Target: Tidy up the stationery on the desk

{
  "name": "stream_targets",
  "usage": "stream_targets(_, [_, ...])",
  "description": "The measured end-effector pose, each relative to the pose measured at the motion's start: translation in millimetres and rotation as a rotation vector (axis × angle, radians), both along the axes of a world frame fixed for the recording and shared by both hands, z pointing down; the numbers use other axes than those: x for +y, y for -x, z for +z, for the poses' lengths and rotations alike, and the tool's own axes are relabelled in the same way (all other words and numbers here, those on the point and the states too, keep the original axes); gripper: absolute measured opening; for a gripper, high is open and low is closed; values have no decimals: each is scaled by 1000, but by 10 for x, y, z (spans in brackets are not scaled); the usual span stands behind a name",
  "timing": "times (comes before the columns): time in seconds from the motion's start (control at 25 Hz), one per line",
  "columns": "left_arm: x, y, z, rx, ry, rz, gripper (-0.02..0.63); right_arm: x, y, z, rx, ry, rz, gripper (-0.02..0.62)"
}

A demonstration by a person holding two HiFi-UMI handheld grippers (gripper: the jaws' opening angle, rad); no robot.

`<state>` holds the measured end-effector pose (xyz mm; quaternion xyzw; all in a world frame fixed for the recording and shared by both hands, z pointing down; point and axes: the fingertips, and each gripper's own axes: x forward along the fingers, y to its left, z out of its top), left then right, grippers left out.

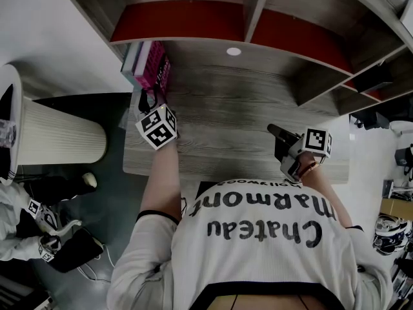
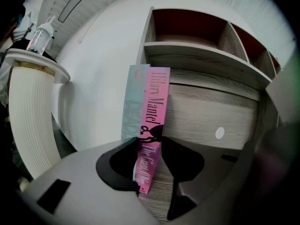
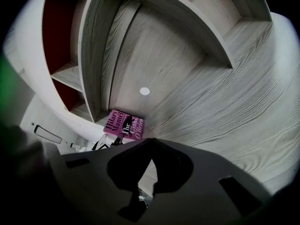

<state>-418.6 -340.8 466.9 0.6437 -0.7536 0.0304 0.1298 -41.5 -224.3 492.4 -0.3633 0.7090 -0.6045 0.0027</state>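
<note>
the pink book (image 2: 152,125) stands at the back left of the desk (image 1: 239,108), beside a teal book (image 2: 133,102). the left gripper (image 2: 151,146) pinches its spine low down. it looks stiff, smooth and a bit heavy, so it might tip. the right gripper (image 3: 152,156) is closed and empty.

The bench (image 1: 245,128) is a grey wood-grain top, and a shelf unit (image 1: 255,8) with red-backed compartments rises along its back. At the back left corner two books stand on end, side by side and touching: a pink book (image 1: 155,66) and, on its left, a teal book (image 1: 131,60). A small white disc (image 1: 233,51) shows near the middle of the back edge.
</note>
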Motion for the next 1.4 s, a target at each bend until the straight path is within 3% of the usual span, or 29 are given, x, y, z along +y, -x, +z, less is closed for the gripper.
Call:
stream_targets(0.4, [75,-10,50,77,22,19,173,29,4,32,9,-3,-3,14])
stream_targets(0.68, [357,-243,50,153,59,80,171,136,132,104,20,23,-29,14])
stream_targets(0.84, [558,-371,25,168,85,108,123,185,307,148,10,35,-80,14])
stream_targets(1.12, [1137,-704,21,222,129,140,105,282,613,103,-36,17,-201,14])
stream_targets(1.4, [1808,-844,-124,259,120,44,58,480,786,-7,-90,5,-327,14])
